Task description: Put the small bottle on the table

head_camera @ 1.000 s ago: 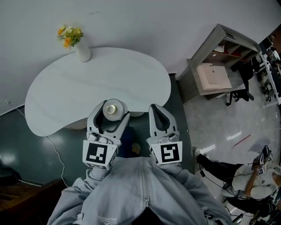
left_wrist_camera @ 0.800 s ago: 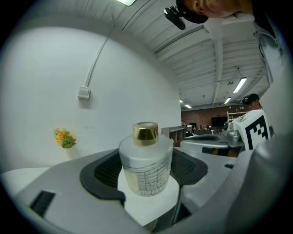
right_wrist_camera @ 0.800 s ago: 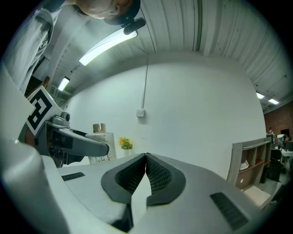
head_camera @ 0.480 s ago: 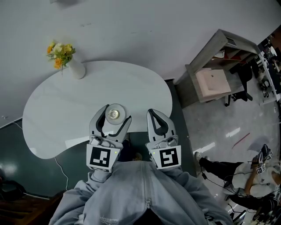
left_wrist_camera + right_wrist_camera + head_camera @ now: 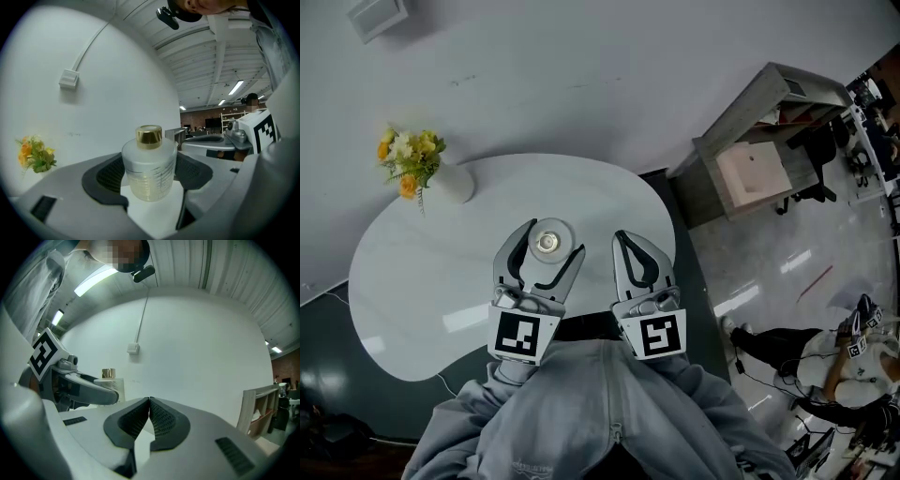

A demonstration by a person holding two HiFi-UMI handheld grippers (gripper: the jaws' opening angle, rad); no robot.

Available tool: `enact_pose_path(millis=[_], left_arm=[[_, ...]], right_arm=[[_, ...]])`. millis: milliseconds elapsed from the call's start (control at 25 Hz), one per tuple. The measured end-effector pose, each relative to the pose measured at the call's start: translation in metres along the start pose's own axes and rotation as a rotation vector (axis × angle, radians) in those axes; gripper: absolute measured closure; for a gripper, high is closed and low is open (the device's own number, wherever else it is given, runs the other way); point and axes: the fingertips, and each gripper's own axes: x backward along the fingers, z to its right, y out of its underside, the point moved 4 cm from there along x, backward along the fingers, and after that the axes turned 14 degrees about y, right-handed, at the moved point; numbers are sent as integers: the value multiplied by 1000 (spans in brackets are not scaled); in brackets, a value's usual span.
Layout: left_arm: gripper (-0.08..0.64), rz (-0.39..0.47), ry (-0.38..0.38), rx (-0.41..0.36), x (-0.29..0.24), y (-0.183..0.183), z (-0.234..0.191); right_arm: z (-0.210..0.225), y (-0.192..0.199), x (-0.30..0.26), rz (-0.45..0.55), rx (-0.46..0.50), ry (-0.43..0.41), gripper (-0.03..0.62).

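Just in front of the person's grey jacket [image 5: 600, 412], the left gripper [image 5: 551, 244] pinches a small frosted glass bottle with a gold cap [image 5: 149, 168] between its widely spread jaws. The bottle stands upright over the white, rounded surface [image 5: 412, 281], with pale yellow liquid in its lower part. Beside it, the right gripper [image 5: 149, 405] has its jaws pressed together on nothing. At the surface's far left, a white vase [image 5: 455, 183] holds yellow and orange flowers [image 5: 408, 159].
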Motion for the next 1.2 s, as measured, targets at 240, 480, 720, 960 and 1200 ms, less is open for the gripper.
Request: enact_pose_path(millis=[240,480,720,960,1200], left_arm=[[230,-14,57,2,-24,4,-22],[230,-44,79,1,-45,13,-34],[230,-65,82,-55,-66,13,-38],[230,-75,73,-57,-88,21,-48],[230,-95,70,-65,-110,38,-58]], right_arm=[[8,7,-27,-25,4,53,565],[16,15,-45,-38,24,53,565],[25,23,-60,-60,8,24,565],[33,35,-83,-65,-3,-17,565],[40,61,-99,-94,-15,-49,565]])
